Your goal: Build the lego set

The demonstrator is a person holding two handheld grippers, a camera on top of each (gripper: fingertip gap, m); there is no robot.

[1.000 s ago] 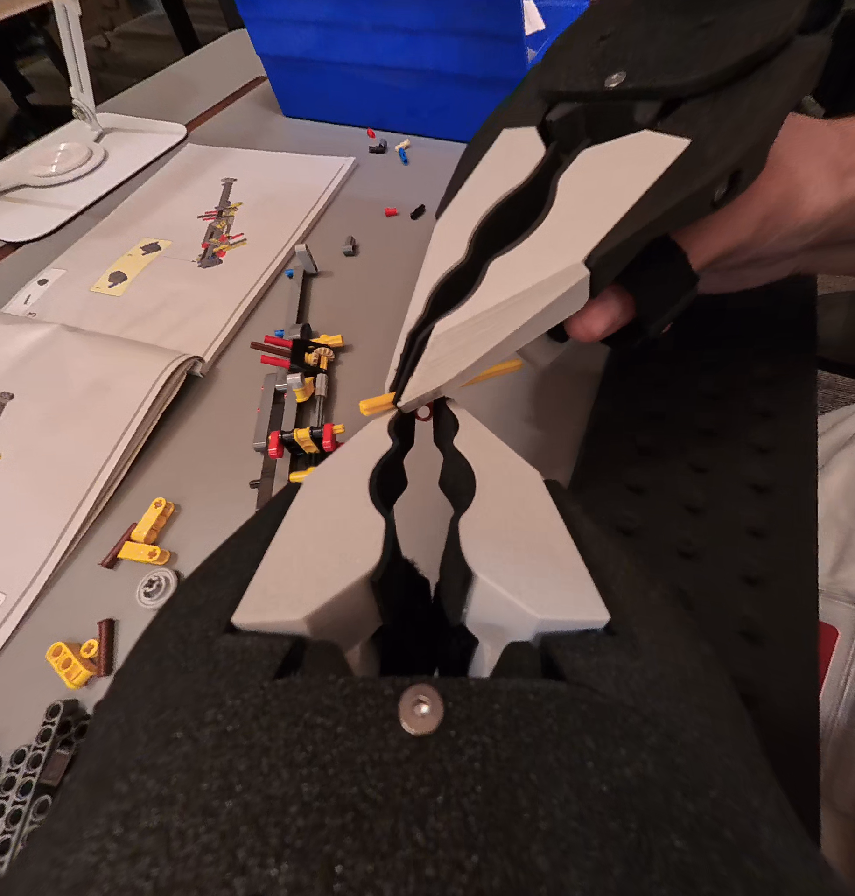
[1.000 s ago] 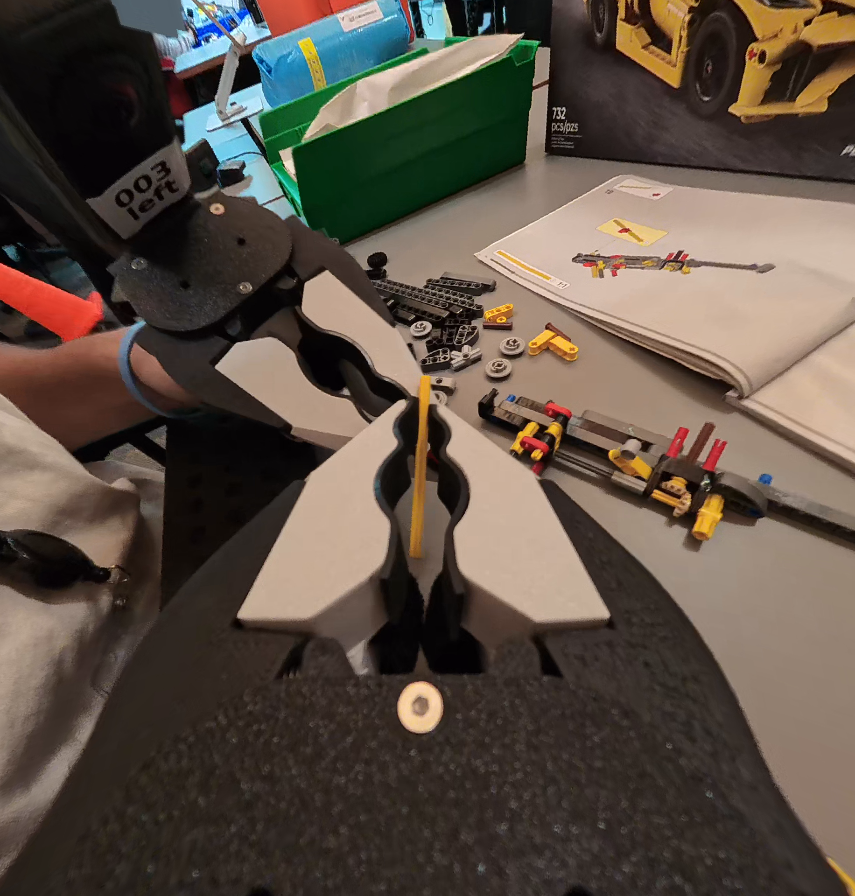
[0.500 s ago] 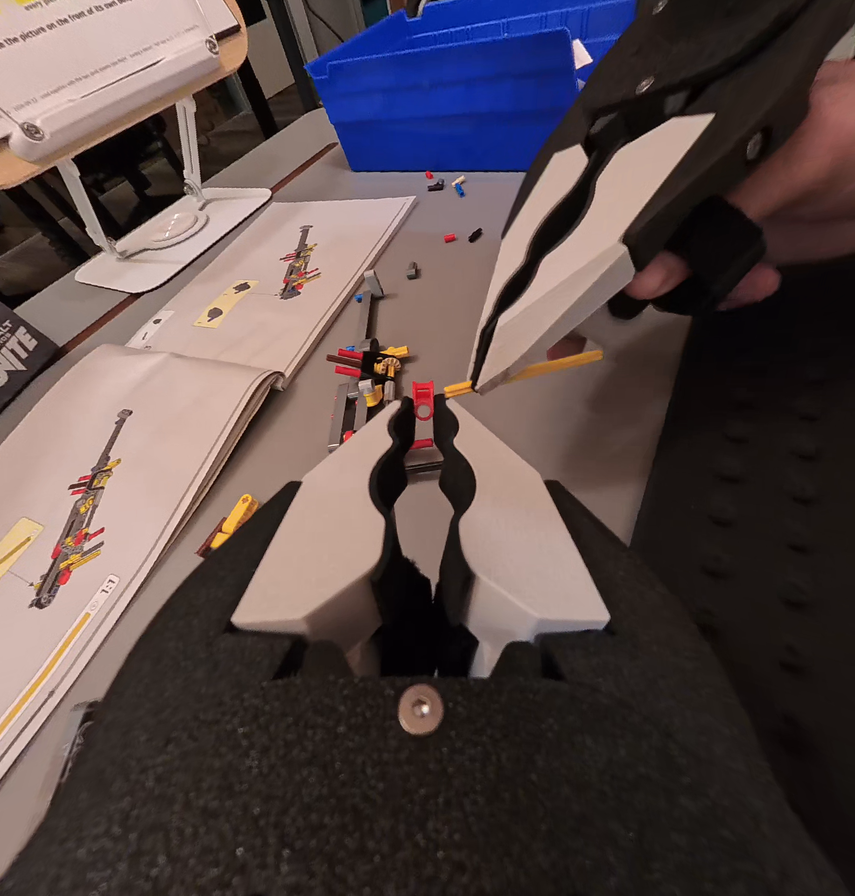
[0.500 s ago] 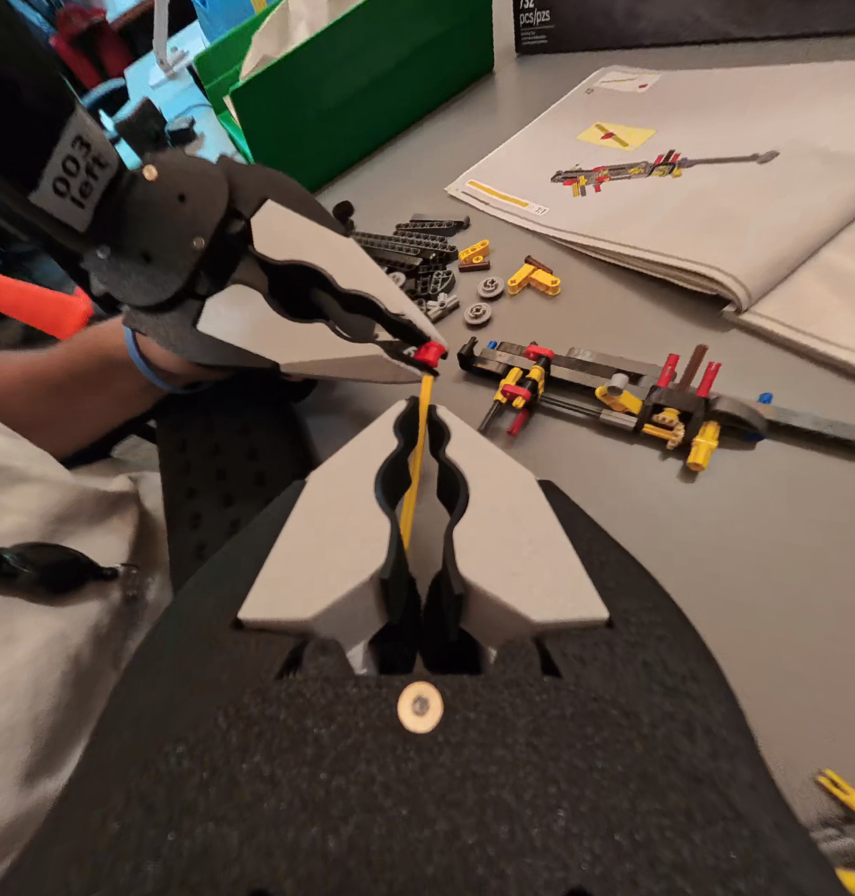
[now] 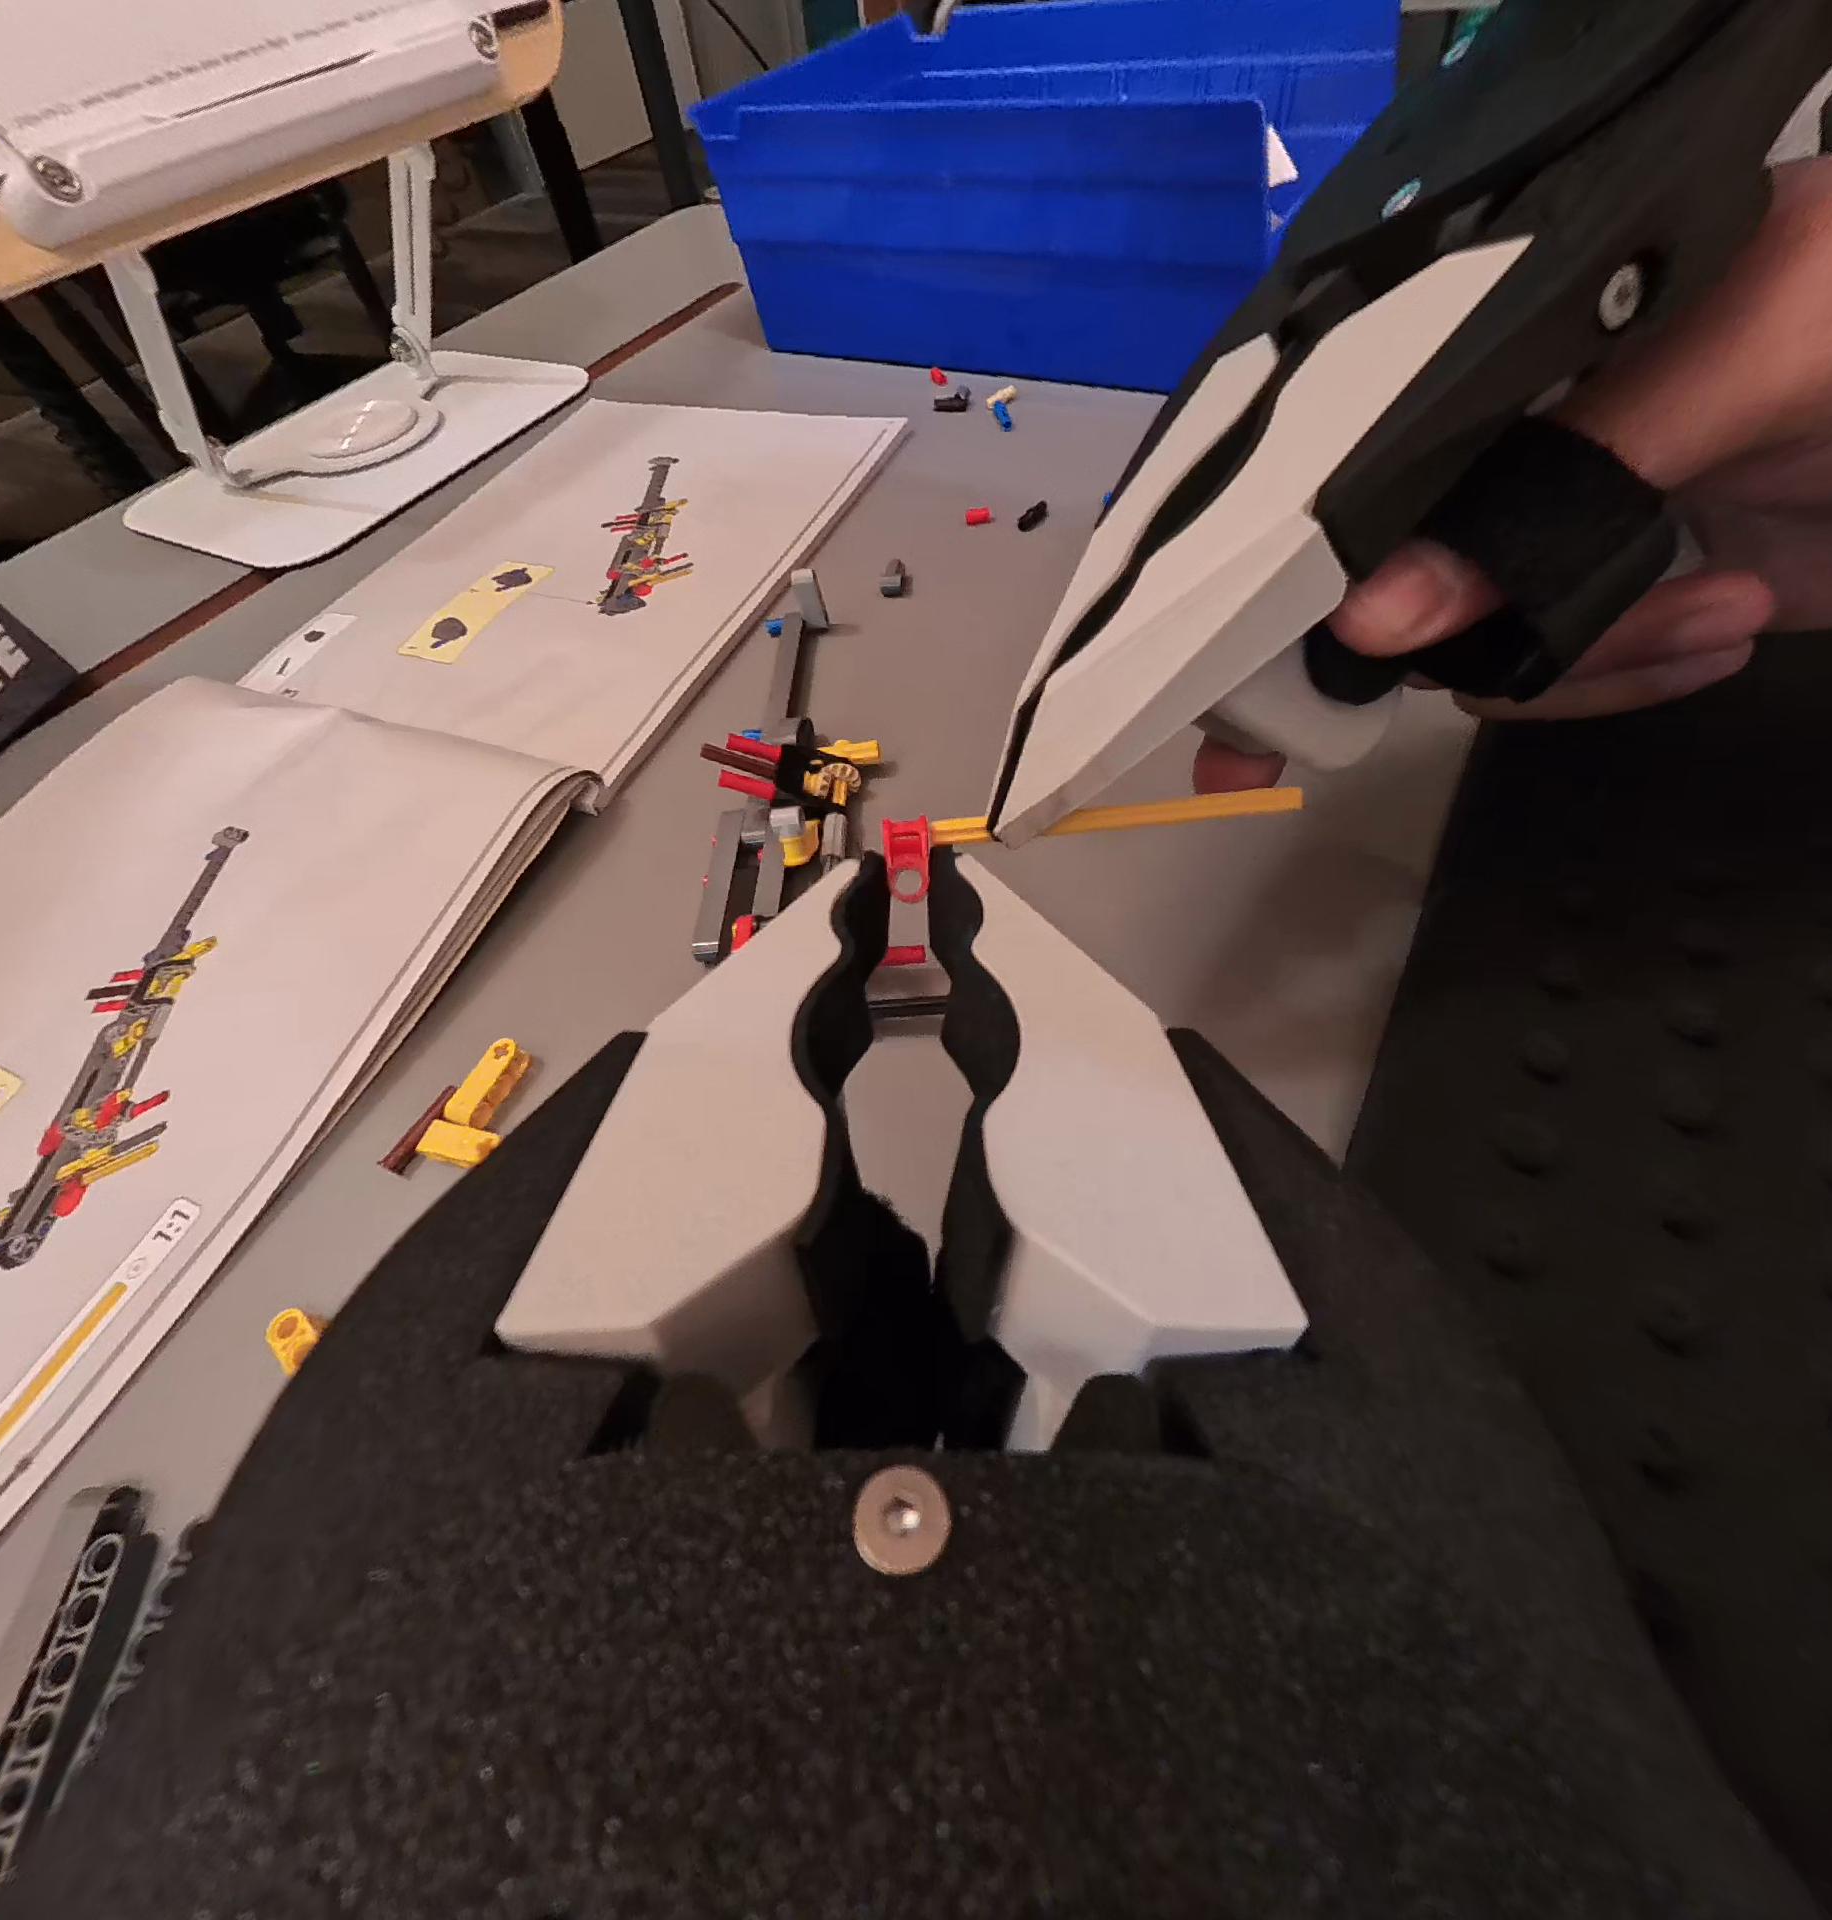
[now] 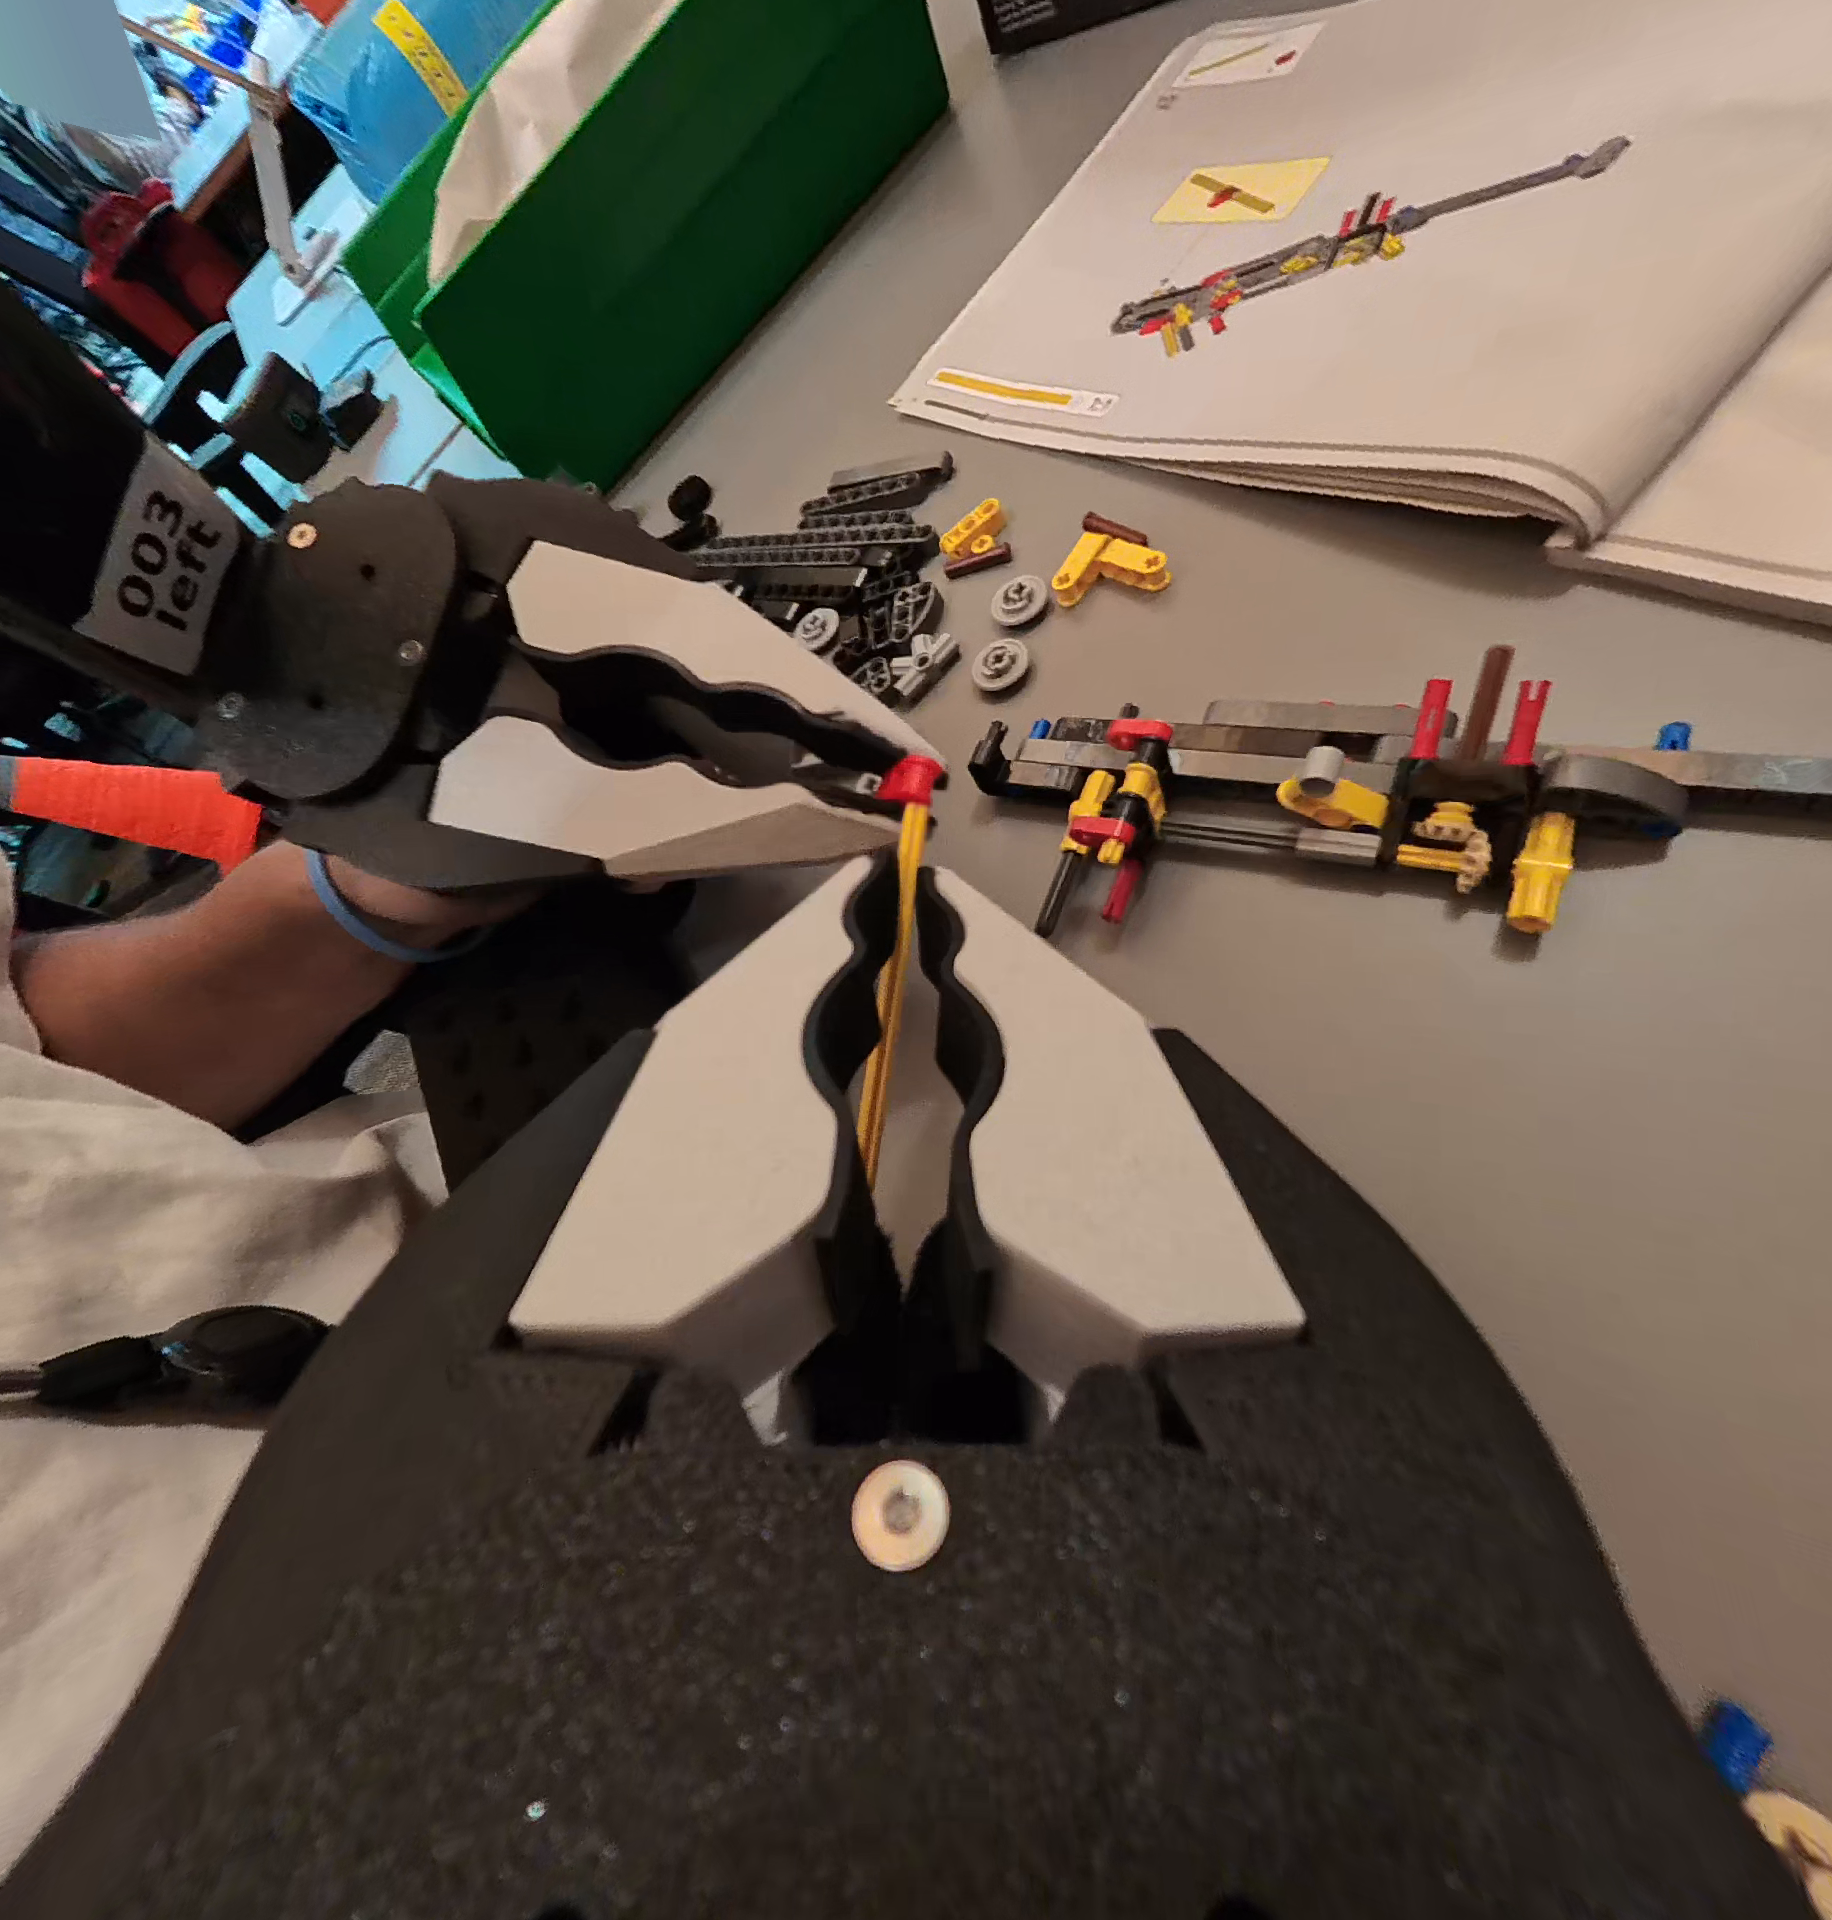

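- Red connector (image 5: 906,854) is pinched at the tips of the left gripper (image 5: 907,883) above the grey worktop (image 5: 1182,935) in the left wrist view; a yellow axle (image 5: 1172,810) meets it.
- Yellow axle (image 6: 891,997) is clamped in the right gripper (image 6: 896,883) in the right wrist view, its end in the red connector (image 6: 912,779); the partly built model (image 6: 1307,790) lies beside them.

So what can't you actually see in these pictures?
- How far the yellow axle enters the red connector: joint too small, both views.
- Left view: right gripper tips cover the axle's middle.
- Right view: the build is cut off by the right edge.
- Left view: left gripper hides the build's near end.
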